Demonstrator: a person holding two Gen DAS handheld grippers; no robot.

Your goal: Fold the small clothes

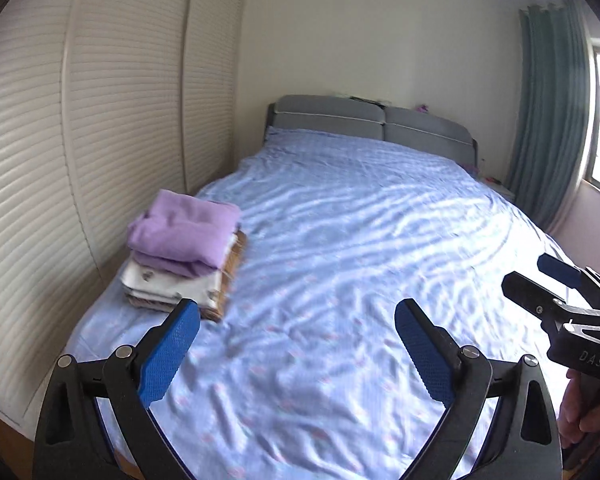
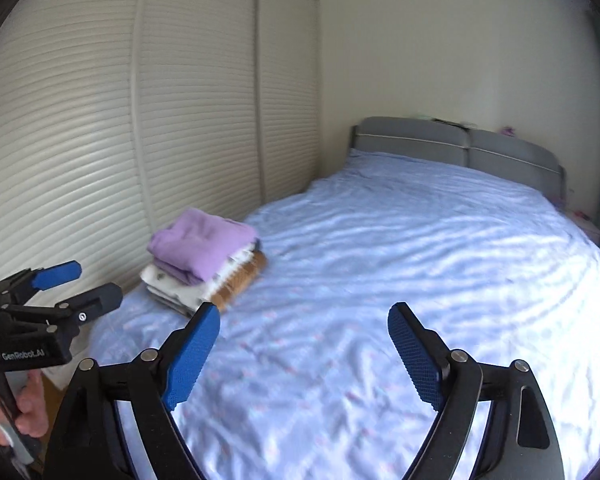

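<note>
A stack of folded clothes (image 1: 182, 254) sits on the left side of the bed, with a purple garment (image 1: 186, 230) on top, white patterned pieces below and a tan one at the bottom. It also shows in the right wrist view (image 2: 204, 264). My left gripper (image 1: 298, 312) is open and empty, held above the blue sheet, to the right of the stack. My right gripper (image 2: 304, 316) is open and empty above the sheet. Each gripper shows in the other's view: the right one (image 1: 540, 276) at the right edge, the left one (image 2: 94, 282) at the left edge.
The bed (image 1: 360, 240) has a wrinkled light blue sheet and a grey headboard (image 1: 372, 124). White louvred wardrobe doors (image 1: 100, 120) run close along the bed's left side. A teal curtain (image 1: 552, 112) and a window are at the right.
</note>
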